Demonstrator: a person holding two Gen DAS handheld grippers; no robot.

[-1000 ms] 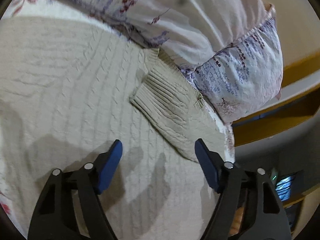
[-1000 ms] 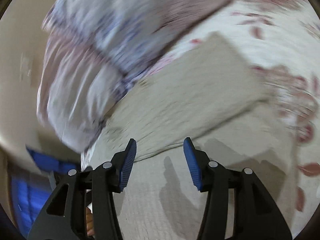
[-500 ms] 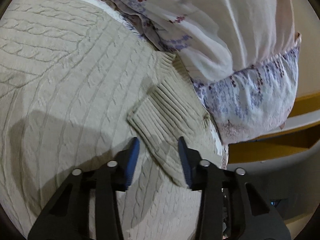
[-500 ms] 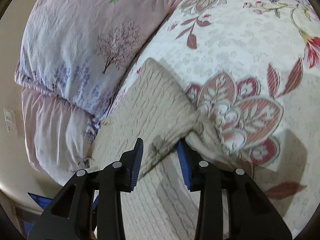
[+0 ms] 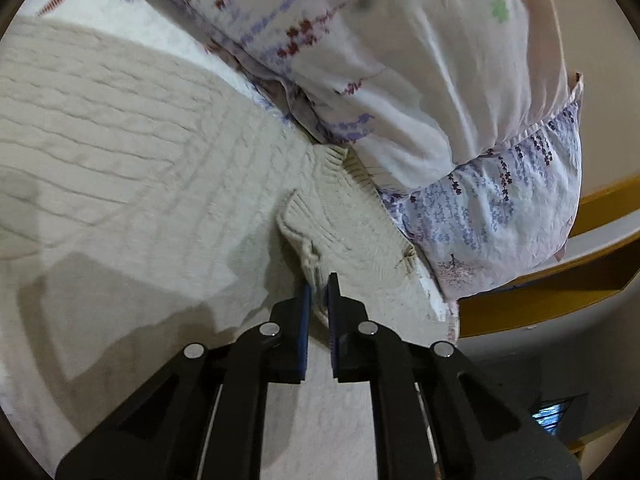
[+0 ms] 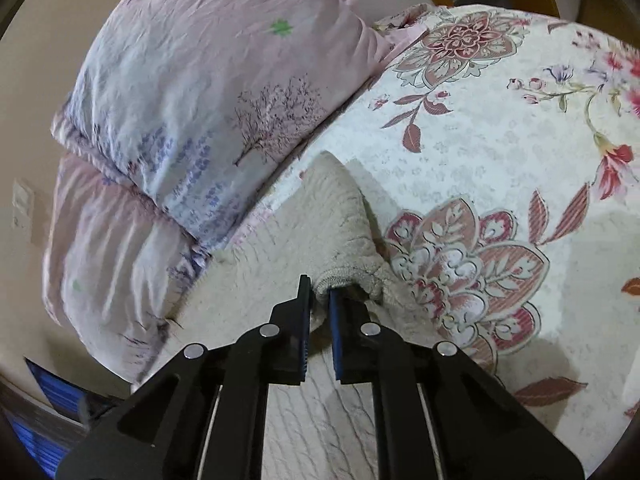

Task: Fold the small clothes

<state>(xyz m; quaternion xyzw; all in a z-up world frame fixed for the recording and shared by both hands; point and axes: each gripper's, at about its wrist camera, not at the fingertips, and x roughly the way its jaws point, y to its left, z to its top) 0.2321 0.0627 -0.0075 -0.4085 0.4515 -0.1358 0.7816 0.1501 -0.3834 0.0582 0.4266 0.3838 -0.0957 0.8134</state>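
Note:
A beige cable-knit sweater lies spread on the bed. Its ribbed sleeve cuff lies folded over the body near the pillows. My left gripper is shut on the edge of that sleeve. In the right wrist view, the sweater shows a bunched ribbed edge, and my right gripper is shut on that edge, lifting it slightly off the bedspread.
Two pale floral pillows are stacked against the sweater's far side, also in the right wrist view. A floral bedspread covers the bed. A wooden bed frame and the bed's edge lie right of the left gripper.
Both grippers moved forward onto the sweater and closed: the left on the sleeve, the right on the ribbed edge. The fabric is now pinched and bunched at both grippers.

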